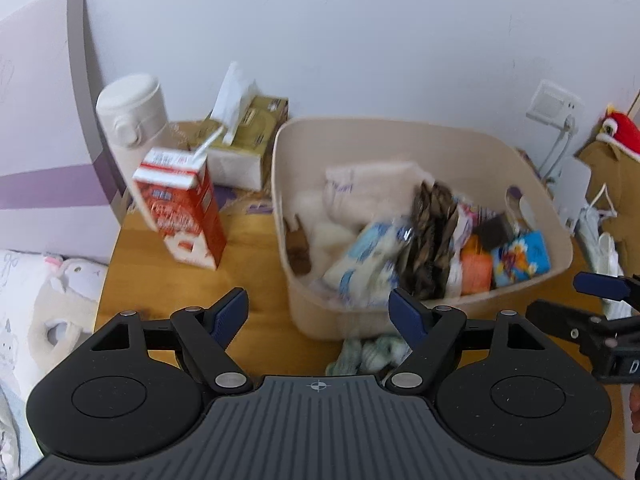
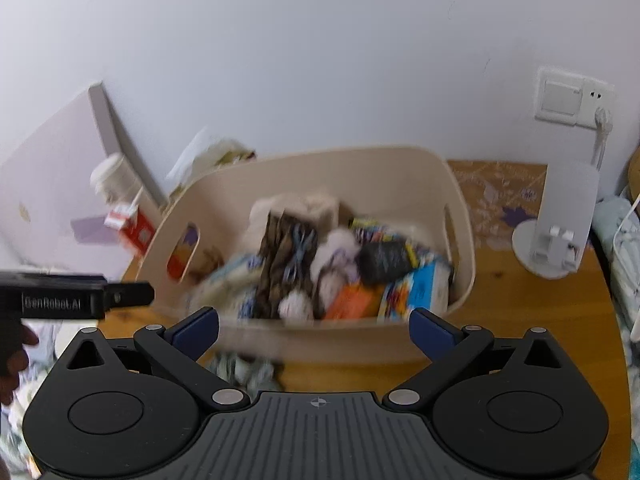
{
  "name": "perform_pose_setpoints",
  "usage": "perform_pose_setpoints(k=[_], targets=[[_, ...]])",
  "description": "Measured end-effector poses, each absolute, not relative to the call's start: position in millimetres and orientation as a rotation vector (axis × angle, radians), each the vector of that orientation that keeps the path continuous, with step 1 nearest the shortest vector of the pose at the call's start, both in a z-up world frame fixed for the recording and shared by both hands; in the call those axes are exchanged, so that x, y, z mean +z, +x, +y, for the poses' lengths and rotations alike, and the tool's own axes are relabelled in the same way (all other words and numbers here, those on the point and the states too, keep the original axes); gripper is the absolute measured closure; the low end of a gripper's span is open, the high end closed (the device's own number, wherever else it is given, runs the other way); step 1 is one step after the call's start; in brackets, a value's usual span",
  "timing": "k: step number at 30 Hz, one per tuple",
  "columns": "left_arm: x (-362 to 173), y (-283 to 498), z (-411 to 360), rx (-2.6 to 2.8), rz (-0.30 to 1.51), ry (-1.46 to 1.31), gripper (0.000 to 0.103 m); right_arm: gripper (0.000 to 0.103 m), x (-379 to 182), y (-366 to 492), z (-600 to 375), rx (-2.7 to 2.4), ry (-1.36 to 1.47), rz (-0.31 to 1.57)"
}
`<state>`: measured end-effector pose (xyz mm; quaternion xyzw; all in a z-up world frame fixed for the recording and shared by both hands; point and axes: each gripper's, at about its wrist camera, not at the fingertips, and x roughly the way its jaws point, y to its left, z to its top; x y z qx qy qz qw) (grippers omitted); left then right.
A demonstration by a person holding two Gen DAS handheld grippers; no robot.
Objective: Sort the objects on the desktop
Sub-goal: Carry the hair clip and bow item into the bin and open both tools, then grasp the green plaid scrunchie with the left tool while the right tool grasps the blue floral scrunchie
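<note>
A beige plastic bin (image 1: 400, 128) stands on the wooden table (image 1: 248, 236), filled with several soft packs, a brown patterned packet (image 1: 432, 236), an orange pack (image 1: 476, 270) and a blue cartoon pack (image 1: 520, 258). The right wrist view shows the same bin (image 2: 360, 160) and brown packet (image 2: 284, 256). My left gripper (image 1: 318, 312) is open, nothing between its blue pads, just short of the bin's near wall. My right gripper (image 2: 314, 330) is open wide and empty, before the bin's near rim. A greenish crumpled cloth (image 1: 372, 354) lies on the table in front of the bin.
A red milk carton (image 1: 182, 208) with a straw, a white flask (image 1: 132, 116) and a tissue box (image 1: 248, 140) stand left of the bin. A white stand (image 2: 560, 224) sits at the right, below a wall socket (image 2: 572, 98). Plush toys (image 1: 64, 300) lie off the table's left edge.
</note>
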<state>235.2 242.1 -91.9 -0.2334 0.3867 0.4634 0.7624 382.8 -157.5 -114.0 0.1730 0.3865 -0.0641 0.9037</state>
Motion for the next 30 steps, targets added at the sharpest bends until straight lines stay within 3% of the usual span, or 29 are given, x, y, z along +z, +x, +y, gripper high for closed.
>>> perform_pose_setpoints(k=[18,30], targets=[[-175.2,199.0,194.3,1.053,1.085,-0.547,0.024,0.000,-178.8,368.2,-74.9,0.014,0.252,0.985],[-178.5,182.6,198.1,1.124,1.019,-0.648,0.024,0.000,-207.1,369.4,-52.4,0.071,0.139,1.039]])
